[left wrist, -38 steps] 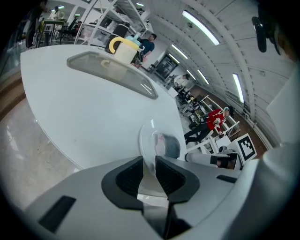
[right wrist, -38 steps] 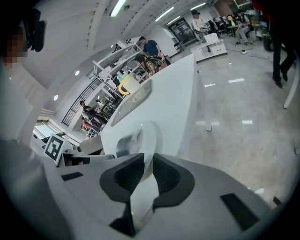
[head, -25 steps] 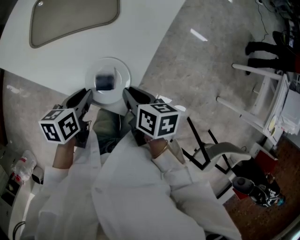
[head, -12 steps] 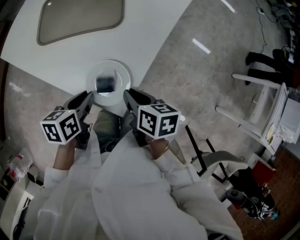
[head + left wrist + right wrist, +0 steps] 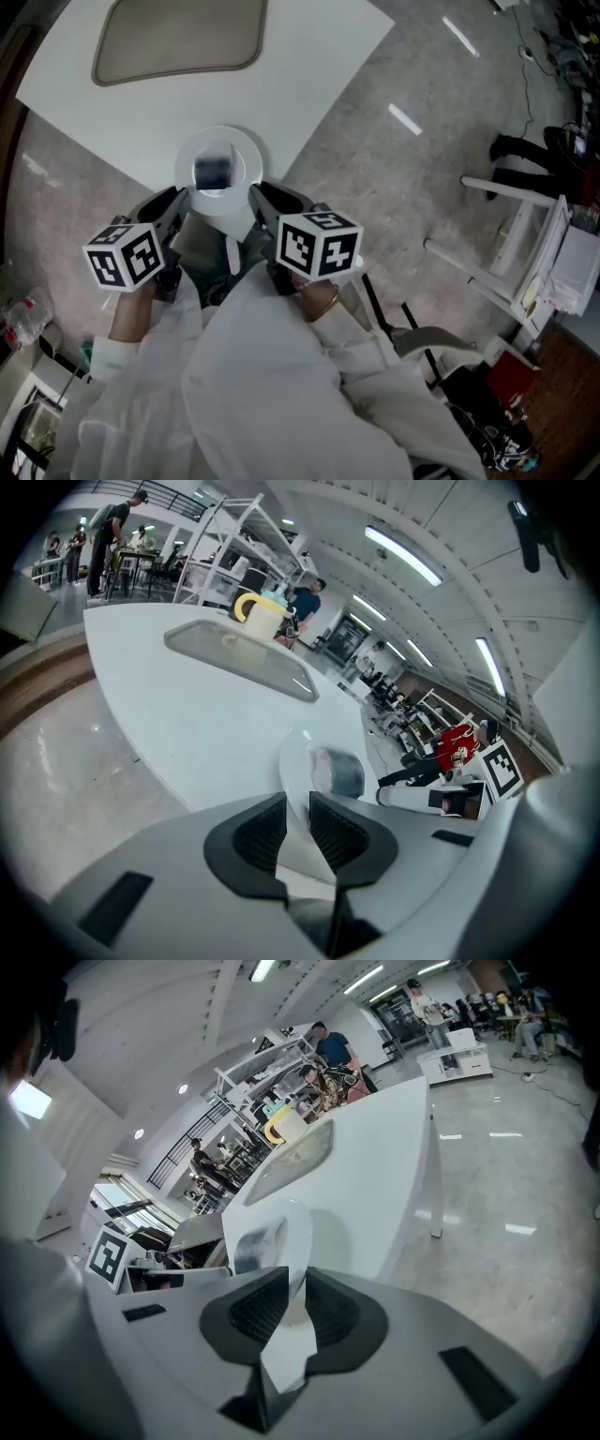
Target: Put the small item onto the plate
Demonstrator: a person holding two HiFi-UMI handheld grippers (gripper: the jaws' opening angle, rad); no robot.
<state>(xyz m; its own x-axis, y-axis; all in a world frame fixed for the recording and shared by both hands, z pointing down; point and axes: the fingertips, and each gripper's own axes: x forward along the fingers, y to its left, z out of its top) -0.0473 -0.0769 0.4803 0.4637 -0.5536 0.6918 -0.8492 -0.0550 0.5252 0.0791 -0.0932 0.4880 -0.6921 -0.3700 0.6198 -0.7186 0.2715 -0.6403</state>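
The left hand-held gripper [image 5: 298, 810] and right hand-held gripper [image 5: 294, 1290] each clamp the plate [image 5: 247, 150] by its rim at the surface [image 5: 309, 56] edge, the small item [image 5: 214, 173] lying at its centre; an uneven tilt or slipping pad could spill it

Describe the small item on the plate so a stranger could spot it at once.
Find the white table; at its near edge a round white plate is gripped by the left gripper and right gripper. In the plate's middle sits a small dark grey item, the only dark thing on it.
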